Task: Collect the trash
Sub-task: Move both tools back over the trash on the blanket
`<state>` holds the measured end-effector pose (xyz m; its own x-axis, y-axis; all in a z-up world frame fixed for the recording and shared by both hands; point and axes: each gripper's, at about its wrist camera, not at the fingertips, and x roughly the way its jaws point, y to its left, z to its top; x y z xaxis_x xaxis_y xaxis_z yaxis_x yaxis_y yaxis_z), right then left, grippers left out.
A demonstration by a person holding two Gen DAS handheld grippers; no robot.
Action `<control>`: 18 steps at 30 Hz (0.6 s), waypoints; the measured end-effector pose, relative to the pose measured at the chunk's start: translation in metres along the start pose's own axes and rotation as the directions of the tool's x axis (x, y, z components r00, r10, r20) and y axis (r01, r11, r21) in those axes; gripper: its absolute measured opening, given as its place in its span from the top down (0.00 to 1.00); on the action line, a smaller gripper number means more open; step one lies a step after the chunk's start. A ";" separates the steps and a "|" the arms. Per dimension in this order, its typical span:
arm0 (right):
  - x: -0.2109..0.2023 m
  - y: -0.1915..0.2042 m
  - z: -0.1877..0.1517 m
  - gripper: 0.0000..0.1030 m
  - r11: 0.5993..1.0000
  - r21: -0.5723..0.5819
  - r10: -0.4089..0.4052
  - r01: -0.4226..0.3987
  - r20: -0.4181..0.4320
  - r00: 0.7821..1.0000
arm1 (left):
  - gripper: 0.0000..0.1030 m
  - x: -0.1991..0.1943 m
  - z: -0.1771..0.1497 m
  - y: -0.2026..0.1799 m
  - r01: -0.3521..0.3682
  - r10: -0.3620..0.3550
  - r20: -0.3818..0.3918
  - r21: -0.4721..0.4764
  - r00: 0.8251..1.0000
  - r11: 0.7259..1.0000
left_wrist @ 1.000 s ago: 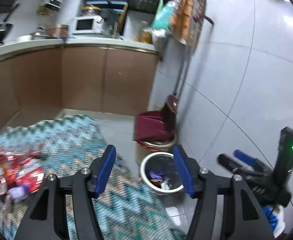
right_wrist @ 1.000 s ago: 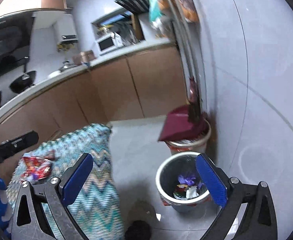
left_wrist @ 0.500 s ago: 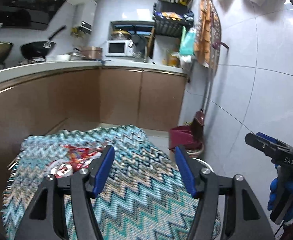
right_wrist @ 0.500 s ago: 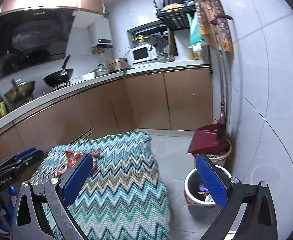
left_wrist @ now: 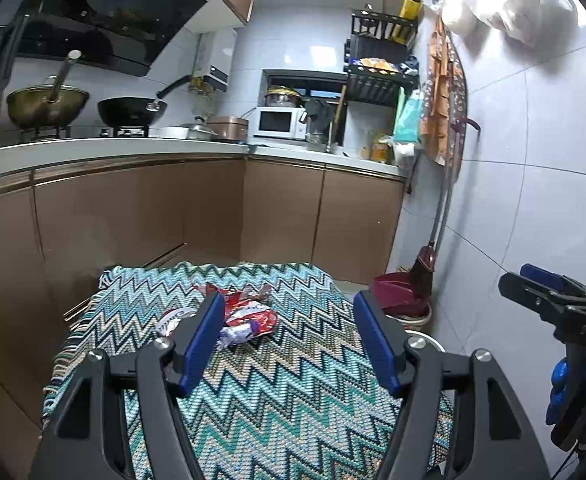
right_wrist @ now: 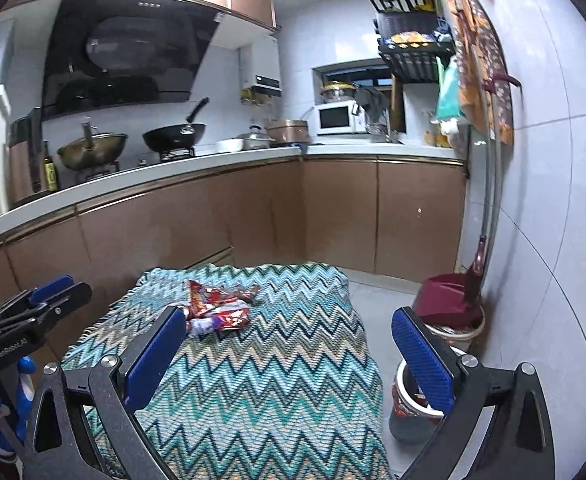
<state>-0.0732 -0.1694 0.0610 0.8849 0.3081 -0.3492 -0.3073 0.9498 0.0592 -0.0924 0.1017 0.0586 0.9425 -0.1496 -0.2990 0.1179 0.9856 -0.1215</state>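
Observation:
A pile of red and white snack wrappers (left_wrist: 247, 316) lies on a table covered with a teal zigzag cloth (left_wrist: 293, 392); it also shows in the right wrist view (right_wrist: 217, 308). My left gripper (left_wrist: 289, 340) is open and empty, held above the cloth just short of the wrappers. My right gripper (right_wrist: 289, 352) is open and empty, above the cloth's near right part. A round trash bin (right_wrist: 407, 404) with trash inside stands on the floor to the right of the table.
A dark red dustpan and broom (right_wrist: 453, 300) rest on a second bin by the tiled wall. Brown kitchen cabinets (left_wrist: 213, 216) run behind the table. The right gripper shows at the right edge of the left wrist view (left_wrist: 553, 304).
Both cameras have tilted up and swung left, from the bin and floor to the table. The wrappers now lie ahead of both grippers. Both stay open.

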 end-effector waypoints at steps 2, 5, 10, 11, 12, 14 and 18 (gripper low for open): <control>0.000 0.005 0.000 0.00 1.000 -0.009 0.010 -0.010 0.000 1.000 | 0.37 -0.003 -0.001 0.005 -0.008 0.008 0.003 -0.012 1.000 1.000; 0.001 0.009 0.002 0.00 1.000 -0.012 0.027 -0.027 0.001 1.000 | 0.37 -0.003 -0.002 0.009 -0.019 0.019 0.003 -0.018 1.000 1.000; 0.010 0.015 0.003 0.00 0.999 -0.010 0.041 -0.041 0.000 0.999 | 0.37 0.004 -0.005 0.020 -0.028 0.028 -0.013 -0.031 1.000 0.999; 0.015 0.016 0.003 0.00 0.999 -0.009 0.043 -0.043 -0.008 0.999 | 0.37 0.008 -0.006 0.023 -0.030 0.029 -0.018 -0.035 0.999 0.999; 0.019 0.017 0.003 0.00 0.999 -0.010 0.044 -0.044 -0.013 0.999 | 0.37 0.011 -0.006 0.026 -0.033 0.032 -0.021 -0.037 0.999 0.999; 0.027 0.021 0.004 0.00 0.999 -0.017 0.043 -0.044 -0.022 0.999 | 0.37 0.019 -0.008 0.032 -0.041 0.039 -0.029 -0.039 0.999 0.998; 0.041 0.024 0.005 0.00 0.999 -0.023 0.044 -0.045 -0.028 0.999 | 0.37 0.033 -0.010 0.043 -0.049 0.047 -0.046 -0.042 0.998 0.998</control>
<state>-0.0425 -0.1333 0.0531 0.8605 0.3483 -0.3719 -0.3548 0.9334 0.0532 -0.0598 0.1388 0.0339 0.9317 -0.1061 -0.3473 0.0580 0.9875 -0.1463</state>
